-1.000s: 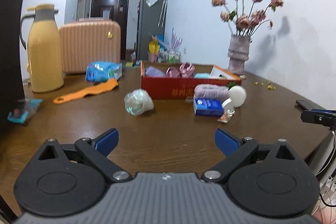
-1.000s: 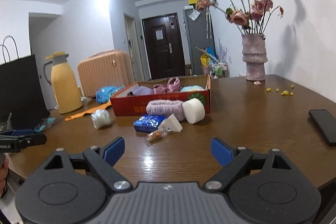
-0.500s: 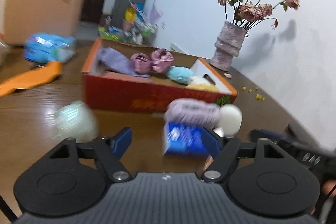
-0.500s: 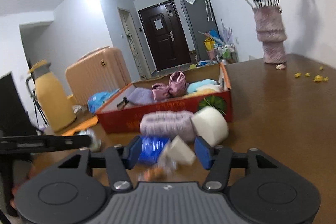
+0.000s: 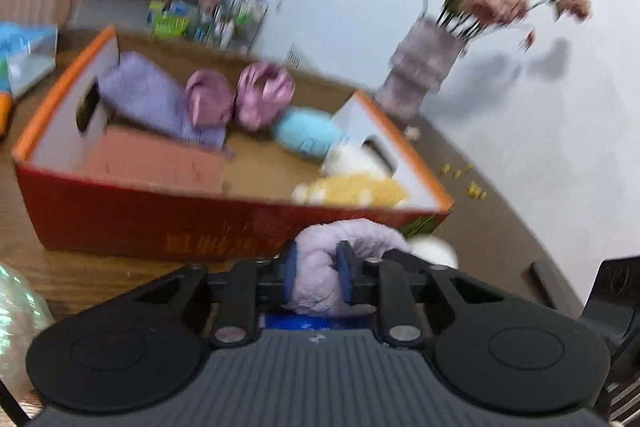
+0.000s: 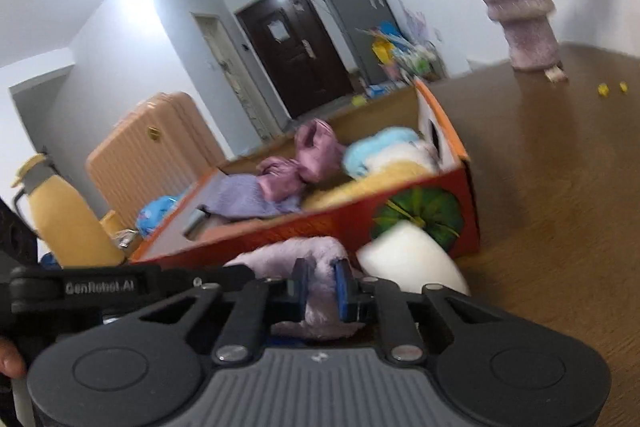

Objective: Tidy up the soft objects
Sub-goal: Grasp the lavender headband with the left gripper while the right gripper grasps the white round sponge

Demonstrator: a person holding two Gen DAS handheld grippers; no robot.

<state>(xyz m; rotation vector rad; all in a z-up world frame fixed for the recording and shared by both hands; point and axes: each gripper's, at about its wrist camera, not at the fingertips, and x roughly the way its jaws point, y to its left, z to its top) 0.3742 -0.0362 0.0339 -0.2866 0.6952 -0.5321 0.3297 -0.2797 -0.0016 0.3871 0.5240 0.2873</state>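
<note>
The lilac plush roll (image 5: 352,239) lies on the desk (image 6: 560,187) just in front of the red box (image 5: 160,227), its long axis running along the box's near wall, and it is gripped by both tools at once. The left tool (image 5: 317,277) has just been closing and its blue pads are now pressed into one end of the roll; the right tool (image 6: 320,283) has likewise just been closing and is pinched on the other end, beside the white sponge (image 6: 412,259). The box is directly ahead of both tools and slightly above the roll, so the coming move is judged to be a lift over the near wall. Free floor is seen in the box's middle, between the purple cloth (image 5: 160,99) and the yellow plush (image 5: 356,189).
</note>
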